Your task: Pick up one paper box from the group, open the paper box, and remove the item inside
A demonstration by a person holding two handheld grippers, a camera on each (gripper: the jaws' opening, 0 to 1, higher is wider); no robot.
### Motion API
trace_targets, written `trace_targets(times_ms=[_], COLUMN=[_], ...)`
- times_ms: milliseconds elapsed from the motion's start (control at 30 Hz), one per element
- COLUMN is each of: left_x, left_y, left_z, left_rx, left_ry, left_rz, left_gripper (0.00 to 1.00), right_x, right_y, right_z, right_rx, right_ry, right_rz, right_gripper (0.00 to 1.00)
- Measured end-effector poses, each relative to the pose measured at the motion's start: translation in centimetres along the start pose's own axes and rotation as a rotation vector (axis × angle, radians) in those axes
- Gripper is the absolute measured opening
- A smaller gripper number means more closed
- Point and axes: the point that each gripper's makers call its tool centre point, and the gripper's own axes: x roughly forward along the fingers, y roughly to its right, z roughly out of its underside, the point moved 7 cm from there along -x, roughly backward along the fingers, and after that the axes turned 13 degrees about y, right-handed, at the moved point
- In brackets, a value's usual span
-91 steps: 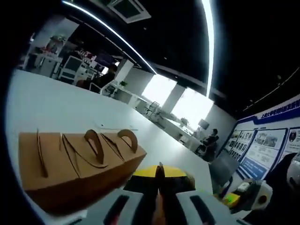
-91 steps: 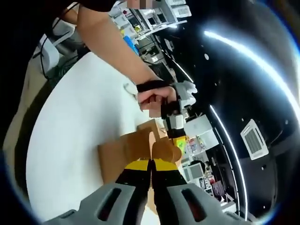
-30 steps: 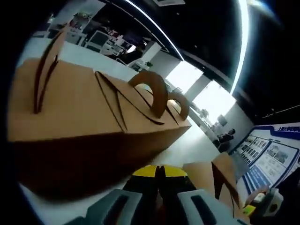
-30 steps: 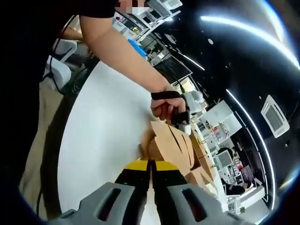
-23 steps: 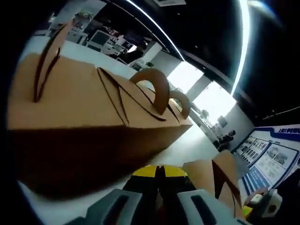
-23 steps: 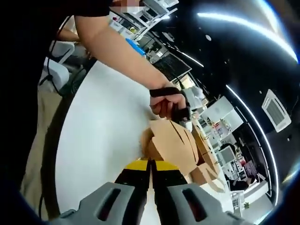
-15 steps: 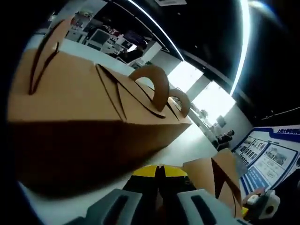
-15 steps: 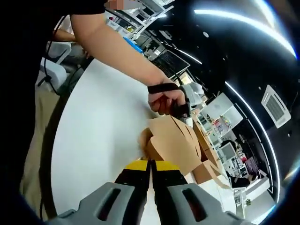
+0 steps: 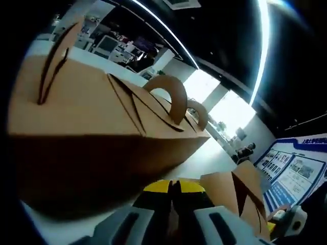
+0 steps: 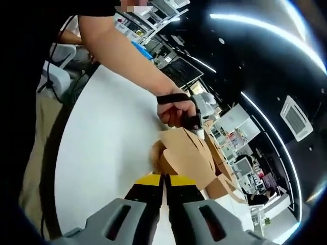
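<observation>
A large brown paper box [image 9: 87,127] with arched handle flaps lies on the white table [image 9: 214,158], close in front of my left gripper [image 9: 172,187]. That gripper's yellow-tipped jaws are shut with nothing visible between them. A second brown box [image 9: 237,196] sits to the right of it. In the right gripper view a brown box [image 10: 186,153] lies just beyond my right gripper [image 10: 164,179], which is also shut; I cannot tell whether it touches the box. A person's hand [image 10: 176,109] holds the left gripper at the box's far end.
More brown boxes [image 10: 222,185] lie further along the white table [image 10: 102,153]. The person's bare forearm [image 10: 127,56] crosses the top left of the right gripper view. Office desks and monitors stand beyond the table, with a wall poster [image 9: 296,171] at the right.
Over three seconds my left gripper has come up close to the large box. In the last second little has changed. Both grippers stay shut.
</observation>
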Motion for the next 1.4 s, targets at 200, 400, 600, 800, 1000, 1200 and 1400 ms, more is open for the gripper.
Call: trace_targets(times_ms=[200,400,600,800,1000,1200,1400], left_x=[-0.1,-0.5,-1.5,-2.6,-4.5,-6.7,-6.4], left_y=[-0.8,-1.4,-0.2,1.3,3.0,6.3,9.0], left_z=[-0.4,-2.8,-4.0,-5.3,-7.4,-9.3,-6.6], left_rx=[-0.003,0.009,0.009,0.048,0.161,0.512,0.723], left_ry=[0.024,0.166,0.255,0.353,0.478,0.541,0.363], left_rz=[-0.005,-0.010,0.041,0.102,0.112,0.097,0.127], left_gripper=[0.07,0.08,0.09,0.20,0.19,0.18,0.18], right_x=[0.0,-1.4,-3.3,-5.5,-7.5,-7.7,-6.7], right_y=[0.1,0.3,1.4,3.0,5.9,8.9,11.7], right_z=[-0.1,-1.0,-1.7,-2.1,-2.7,-1.6,-1.2], right_rx=[-0.008,0.006,0.069,0.176,0.254,0.415,0.529], right_ry=[0.001,0.040,0.083,0.134,0.202,0.282,0.355], right_rz=[-0.008,-0.010,0.037,0.103,0.179,0.223,0.248], right_gripper=[0.05,0.08,0.11,0.14,0.14,0.16,0.18])
